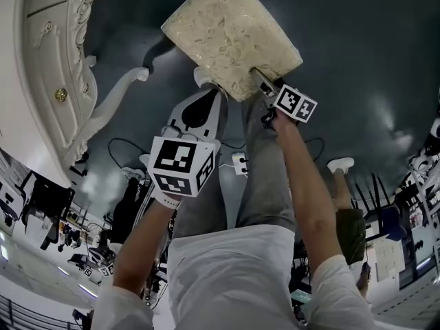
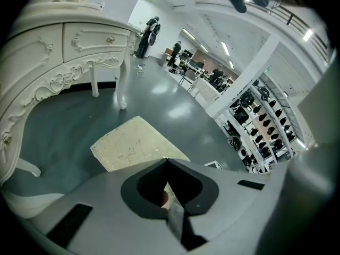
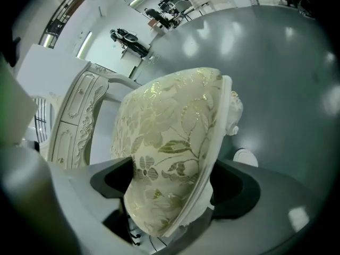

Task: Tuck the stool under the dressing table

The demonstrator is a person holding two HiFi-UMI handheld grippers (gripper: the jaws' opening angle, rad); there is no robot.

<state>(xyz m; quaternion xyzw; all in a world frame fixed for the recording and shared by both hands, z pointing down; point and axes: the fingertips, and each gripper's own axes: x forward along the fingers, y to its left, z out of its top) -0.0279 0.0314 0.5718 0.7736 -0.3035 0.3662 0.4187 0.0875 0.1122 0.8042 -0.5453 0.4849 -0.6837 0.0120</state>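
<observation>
The stool has a cream, gold-flowered seat and stands on the dark floor, right of the white carved dressing table. My right gripper is at the seat's near right corner. In the right gripper view the seat fills the gap of the right gripper, whose jaws stand wide around its edge. My left gripper hangs just short of the seat's near edge, tips together and holding nothing. In the left gripper view the seat lies beyond the left gripper, with the dressing table on the left.
A curved table leg reaches out toward the stool. Cables and a white power strip lie on the floor by the person's grey trouser legs. A white shoe shows at right. Far off are shelves and desks.
</observation>
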